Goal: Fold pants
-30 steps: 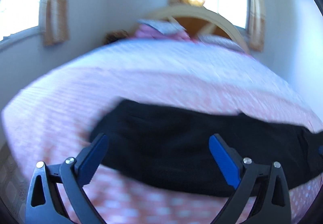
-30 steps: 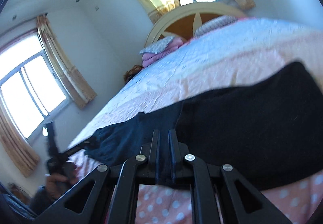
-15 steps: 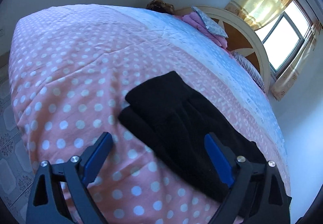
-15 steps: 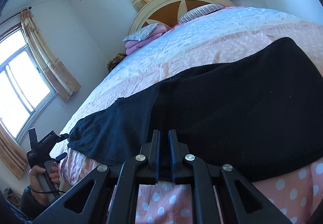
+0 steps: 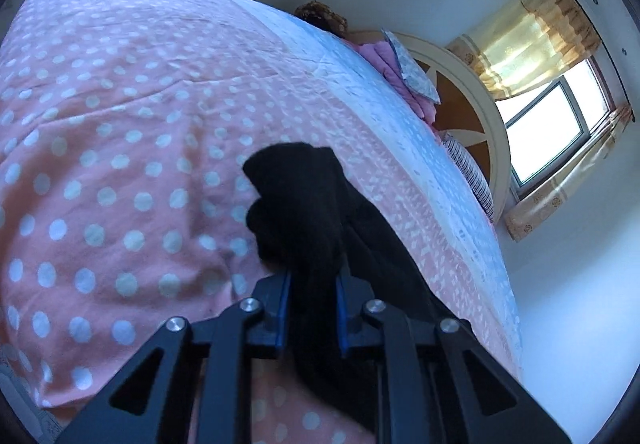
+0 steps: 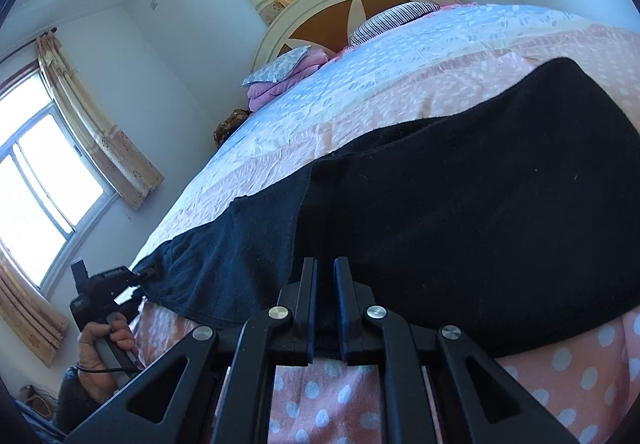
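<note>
The left tool [image 5: 310,294] is pinched on one end of the pants [image 5: 316,211], a bunch of black cloth filling the gap between its blue-lined fingers [image 5: 283,294]. From there the cloth rises in a rumpled lump ahead of the tool and trails back along the near edge of the bed [image 5: 100,131]. The right tool [image 6: 326,284] has its fingers drawn close together at the near edge of the pants [image 6: 460,219]; it appears to be nipping a thin edge of the cloth, though the contact itself is dark and hard to make out. In that view the pants lie spread lengthwise along the near edge of the bed [image 6: 400,55], with a folded layer showing as a seam line near the middle, and the left tool [image 6: 148,272] is visible at the far end of the cloth, held in the person's left hand [image 6: 100,340].

The step in hand looks like gripping both ends before a fold. The next move likely calls for lifting one gripped end clear of the bedspread and carrying it over to meet the other, keeping the cloth taut enough that the layers land square without bunching.
</note>
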`<state>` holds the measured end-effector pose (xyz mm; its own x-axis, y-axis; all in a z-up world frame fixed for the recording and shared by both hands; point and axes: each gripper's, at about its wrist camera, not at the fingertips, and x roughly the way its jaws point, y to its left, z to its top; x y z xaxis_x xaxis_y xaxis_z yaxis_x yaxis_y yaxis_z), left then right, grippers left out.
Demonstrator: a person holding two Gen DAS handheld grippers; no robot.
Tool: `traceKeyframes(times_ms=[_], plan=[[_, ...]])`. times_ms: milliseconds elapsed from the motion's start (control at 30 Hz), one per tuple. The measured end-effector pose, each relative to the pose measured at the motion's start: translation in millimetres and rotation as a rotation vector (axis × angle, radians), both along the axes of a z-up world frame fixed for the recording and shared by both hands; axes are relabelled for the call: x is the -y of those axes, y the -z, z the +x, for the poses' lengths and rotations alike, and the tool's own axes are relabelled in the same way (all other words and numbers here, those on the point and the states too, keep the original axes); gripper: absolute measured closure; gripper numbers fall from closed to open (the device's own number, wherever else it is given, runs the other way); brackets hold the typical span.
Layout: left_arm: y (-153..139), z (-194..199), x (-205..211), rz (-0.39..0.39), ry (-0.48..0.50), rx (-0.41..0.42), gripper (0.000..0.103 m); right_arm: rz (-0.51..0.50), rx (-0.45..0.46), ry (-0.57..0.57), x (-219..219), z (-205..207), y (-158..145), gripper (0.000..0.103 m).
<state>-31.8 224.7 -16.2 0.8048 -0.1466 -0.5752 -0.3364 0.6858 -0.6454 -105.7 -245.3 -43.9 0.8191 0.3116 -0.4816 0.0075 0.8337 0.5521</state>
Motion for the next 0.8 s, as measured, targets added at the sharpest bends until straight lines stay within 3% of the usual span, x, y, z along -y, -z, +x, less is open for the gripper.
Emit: traceKeyframes(times_ms=[233,367,467,567,667,800], plan=[[-29,-3,18,0.161,0.015,0.052,0.084,-0.021,0.001,0.000,-5,-2,-5,0.094],[-68,1,55,0.339,0.125,0.147,0.085,-0.012,0.022,0.037,3,-6,-12,0.094],[-104,-6,108,0.472,0.279,0.281,0.085,-0.022,0.045,0.062,16,-10,-22,0.094],[-126,-20,163,0.558,0.452,0.408,0.085,-0.006,0.071,0.098,38,-16,-32,0.094],[-131,-38,228,0.556,0.677,0.502,0.085,0.043,0.071,0.145,63,-23,-32,0.094],[-110,-54,298,0.548,0.904,0.527,0.085,0.101,0.067,0.173,85,-28,-27,0.094]])
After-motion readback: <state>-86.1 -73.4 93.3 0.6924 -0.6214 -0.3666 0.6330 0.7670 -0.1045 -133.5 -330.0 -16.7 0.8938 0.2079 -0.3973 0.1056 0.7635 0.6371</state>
